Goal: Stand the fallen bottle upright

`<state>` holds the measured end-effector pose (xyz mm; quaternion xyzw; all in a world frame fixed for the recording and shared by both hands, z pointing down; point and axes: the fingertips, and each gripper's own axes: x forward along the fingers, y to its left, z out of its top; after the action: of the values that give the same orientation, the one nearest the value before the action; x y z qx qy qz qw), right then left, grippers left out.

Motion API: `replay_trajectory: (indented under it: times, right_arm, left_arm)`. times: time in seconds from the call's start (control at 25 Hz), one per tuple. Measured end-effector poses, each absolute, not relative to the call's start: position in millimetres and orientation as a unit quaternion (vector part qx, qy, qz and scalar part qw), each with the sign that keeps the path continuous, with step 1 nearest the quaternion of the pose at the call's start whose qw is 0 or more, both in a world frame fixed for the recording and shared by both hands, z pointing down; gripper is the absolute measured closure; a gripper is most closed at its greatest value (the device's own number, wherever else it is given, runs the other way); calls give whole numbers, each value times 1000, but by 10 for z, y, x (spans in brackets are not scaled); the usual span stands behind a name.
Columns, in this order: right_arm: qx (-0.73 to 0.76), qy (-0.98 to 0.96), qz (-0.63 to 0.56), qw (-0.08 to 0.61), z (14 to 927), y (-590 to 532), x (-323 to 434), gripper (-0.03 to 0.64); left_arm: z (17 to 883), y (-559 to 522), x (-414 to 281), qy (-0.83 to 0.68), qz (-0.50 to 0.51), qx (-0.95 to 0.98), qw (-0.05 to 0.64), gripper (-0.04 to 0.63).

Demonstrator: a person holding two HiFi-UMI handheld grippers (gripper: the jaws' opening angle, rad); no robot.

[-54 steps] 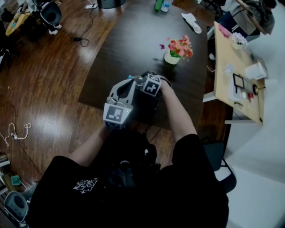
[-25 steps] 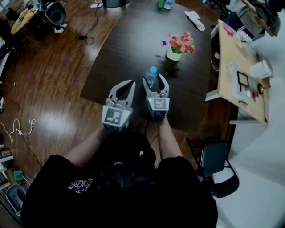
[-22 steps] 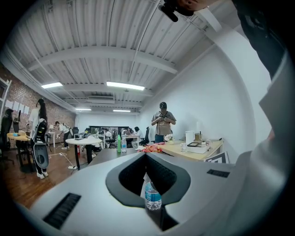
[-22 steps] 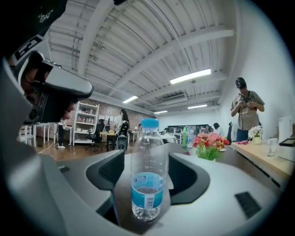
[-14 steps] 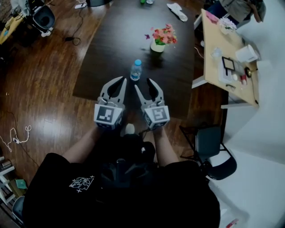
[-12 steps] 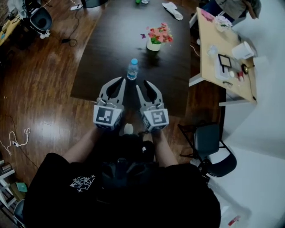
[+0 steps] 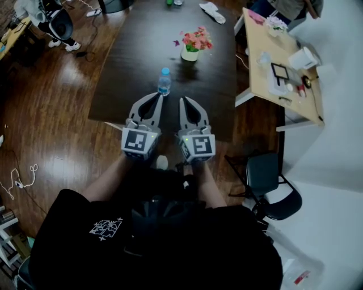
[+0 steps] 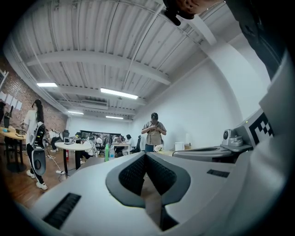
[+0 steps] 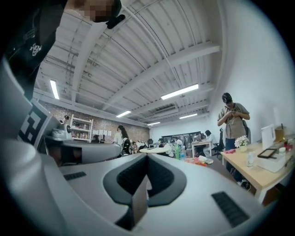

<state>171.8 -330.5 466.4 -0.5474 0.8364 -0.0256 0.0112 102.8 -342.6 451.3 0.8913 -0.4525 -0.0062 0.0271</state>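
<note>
A clear water bottle (image 7: 164, 82) with a blue cap stands upright on the dark table (image 7: 136, 51), near its front edge. Both grippers hover side by side on the near side of the bottle, apart from it and pointing level. My left gripper (image 7: 157, 96) has its jaws together with nothing between them, as the left gripper view (image 8: 145, 156) shows. My right gripper (image 7: 184, 101) is shut and empty too, its pads meeting in the right gripper view (image 9: 147, 156). Neither gripper view shows the bottle.
A white pot of pink flowers (image 7: 193, 45) stands behind the bottle. A white cloth (image 7: 211, 11) lies at the table's far end. A wooden side table (image 7: 278, 62) with small items is on the right, a dark chair (image 7: 266, 181) below it. A person (image 8: 154, 131) stands beyond.
The right gripper, open around the upright bottle a second ago, has let go, pulled back and shut. Both grippers have drawn back toward me. The bottle stays standing.
</note>
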Motion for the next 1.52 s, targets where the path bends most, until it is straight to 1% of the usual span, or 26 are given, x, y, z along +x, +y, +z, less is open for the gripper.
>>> replay_trajectory:
  times: [0.4, 0.56, 0.68, 0.8, 1.04, 1.2, 1.36, 1.52]
  right_arm:
    - [-556, 831, -9, 27, 4529, -3037, 1786, 606]
    - [-567, 823, -6, 20, 4478, -2835, 1736, 606]
    - [-578, 816, 4, 28, 4369, -2612, 1681, 606]
    - [-588, 808, 12, 37, 4299, -2305, 1538, 606]
    - [-608, 792, 4, 44, 4258, -1454, 1048, 606]
    - [-624, 781, -9, 41, 4299, -878, 785, 606]
    - [-627, 778, -8, 40, 4277, -402, 495, 606]
    - [-629, 776, 4, 44, 4184, -166, 413, 606]
  left_arm:
    - [4430, -3149, 1037, -457, -3, 889, 14, 601]
    - [4373, -2957, 974, -448, -11, 894, 8, 601]
    - [4329, -2751, 891, -439, -18, 898, 6, 601]
    - [4287, -2475, 716, -430, -31, 902, 4, 601]
    - [4272, -1689, 99, -414, -48, 909, 8, 601]
    - [4365, -1170, -203, -401, -46, 914, 27, 601]
    - [4394, -725, -443, -394, -47, 917, 38, 601]
    - [4286, -528, -499, -391, -52, 919, 27, 601]
